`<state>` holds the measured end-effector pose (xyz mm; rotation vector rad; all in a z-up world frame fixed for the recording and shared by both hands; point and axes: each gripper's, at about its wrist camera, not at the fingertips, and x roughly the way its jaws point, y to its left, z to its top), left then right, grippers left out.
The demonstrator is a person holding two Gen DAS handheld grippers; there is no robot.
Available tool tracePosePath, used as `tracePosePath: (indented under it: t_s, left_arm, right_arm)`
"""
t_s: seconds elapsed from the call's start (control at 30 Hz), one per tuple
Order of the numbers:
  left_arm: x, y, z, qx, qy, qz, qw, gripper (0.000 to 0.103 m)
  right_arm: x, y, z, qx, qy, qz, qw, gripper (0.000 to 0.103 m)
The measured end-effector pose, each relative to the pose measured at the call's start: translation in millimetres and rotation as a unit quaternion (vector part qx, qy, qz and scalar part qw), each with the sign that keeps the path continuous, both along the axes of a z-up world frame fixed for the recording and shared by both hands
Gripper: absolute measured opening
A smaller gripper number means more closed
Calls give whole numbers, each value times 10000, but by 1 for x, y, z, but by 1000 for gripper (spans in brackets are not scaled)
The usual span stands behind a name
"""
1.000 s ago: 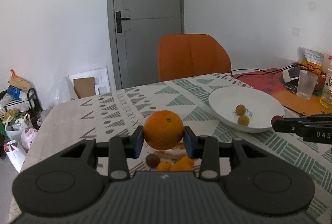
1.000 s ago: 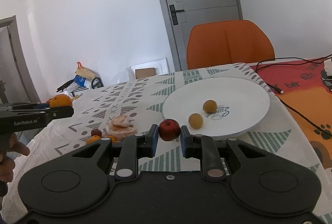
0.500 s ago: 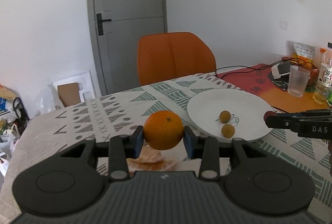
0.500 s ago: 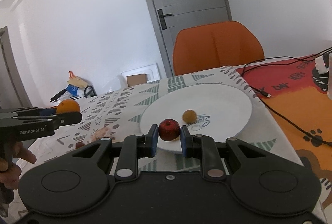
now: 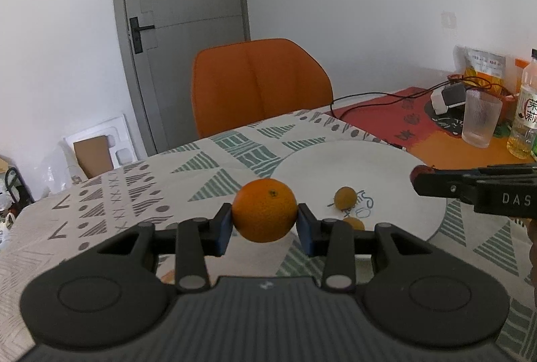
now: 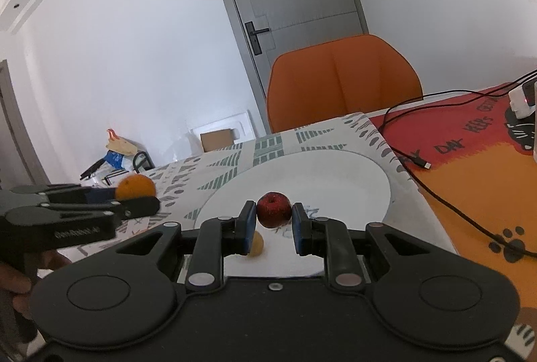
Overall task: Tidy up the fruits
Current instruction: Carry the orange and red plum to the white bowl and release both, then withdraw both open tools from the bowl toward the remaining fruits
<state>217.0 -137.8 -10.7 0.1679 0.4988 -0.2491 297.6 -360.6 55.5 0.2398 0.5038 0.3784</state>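
Observation:
My left gripper (image 5: pixel 264 225) is shut on an orange (image 5: pixel 264 210) and holds it above the patterned tablecloth, just left of the white plate (image 5: pixel 386 167). Two small yellow-brown fruits lie on the plate: one (image 5: pixel 345 198) in full view, one (image 5: pixel 353 223) partly behind my finger. My right gripper (image 6: pixel 270 222) is shut on a small red fruit (image 6: pixel 274 209) and holds it over the plate (image 6: pixel 335 174). One yellow-brown fruit (image 6: pixel 257 244) shows under its left finger. The orange (image 6: pixel 136 187) and left gripper show at the left of the right wrist view.
An orange chair (image 5: pixel 258 83) stands at the table's far edge. To the right on a red-orange mat (image 5: pixel 436 140) are a glass (image 5: pixel 480 118), a bottle (image 5: pixel 527 113), a snack bag and black cables (image 6: pixel 436 167). A grey door (image 5: pixel 188 26) is behind.
Both grippers have moved toward the plate, each still holding its fruit. The right gripper is now over the plate. The peel pile on the cloth has dropped out of view below the left gripper.

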Motion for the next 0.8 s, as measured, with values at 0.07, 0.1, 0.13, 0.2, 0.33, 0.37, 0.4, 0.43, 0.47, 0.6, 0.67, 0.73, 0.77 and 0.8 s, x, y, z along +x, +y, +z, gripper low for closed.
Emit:
tracePosePath:
  t_s: [0.07, 0.1, 0.13, 0.2, 0.33, 0.37, 0.4, 0.43, 0.47, 0.6, 0.67, 0.73, 0.77, 0.8]
  left_arm:
    - [6, -7, -3, 16, 70, -45, 10000, 39]
    - [9, -10, -5, 10, 122, -77, 9999, 39]
    - [12, -14, -6, 12, 150, -103, 9998, 39]
    - [16, -21, -9, 55, 184, -170, 9997, 39]
    - [26, -31, -18, 127, 308, -265, 9991, 39]
    - [29, -33, -20, 138, 341, -271, 9990, 39]
    - [32, -34, -21, 139, 368, -273, 9989, 39]
    - [35, -35, -21, 140, 383, -275, 9988, 39]
    - [37, -36, -22, 146, 389, -278, 9988, 39]
    - [40, -39, -21, 147, 376, -272, 9988, 40]
    - [37, -39, -19, 188, 260, -236, 9992, 40]
    - [35, -39, -15, 253, 210, -247, 9992, 42]
    - [34, -38, -14, 266, 197, -246, 9991, 42]
    - [32, -36, -12, 287, 200, -220, 9991, 43]
  right_arm:
    - [4, -2, -3, 70, 7, 32, 10000, 22]
    - [6, -2, -6, 91, 10, 36, 10000, 22]
    - [8, -2, -9, 113, 29, 37, 9999, 22]
    - [11, -2, -14, 158, 70, 79, 9998, 22]
    - [11, -2, -17, 171, 67, 23, 9998, 29]
    - [10, -3, -16, 178, 27, 22, 9998, 29]
    - [10, -4, -16, 196, 8, 16, 9998, 29]
    - [10, -6, -17, 233, 23, -6, 9997, 30]
    - [10, -8, -17, 279, 53, -21, 9996, 30]
    - [11, -10, -19, 375, 104, -27, 9992, 31]
    - [10, -10, -19, 376, 101, -29, 9992, 33]
    - [10, -9, -20, 369, 109, -10, 9993, 34]
    - [11, -8, -21, 344, 111, -13, 9993, 34]
    - [11, -7, -21, 319, 113, -14, 9994, 36]
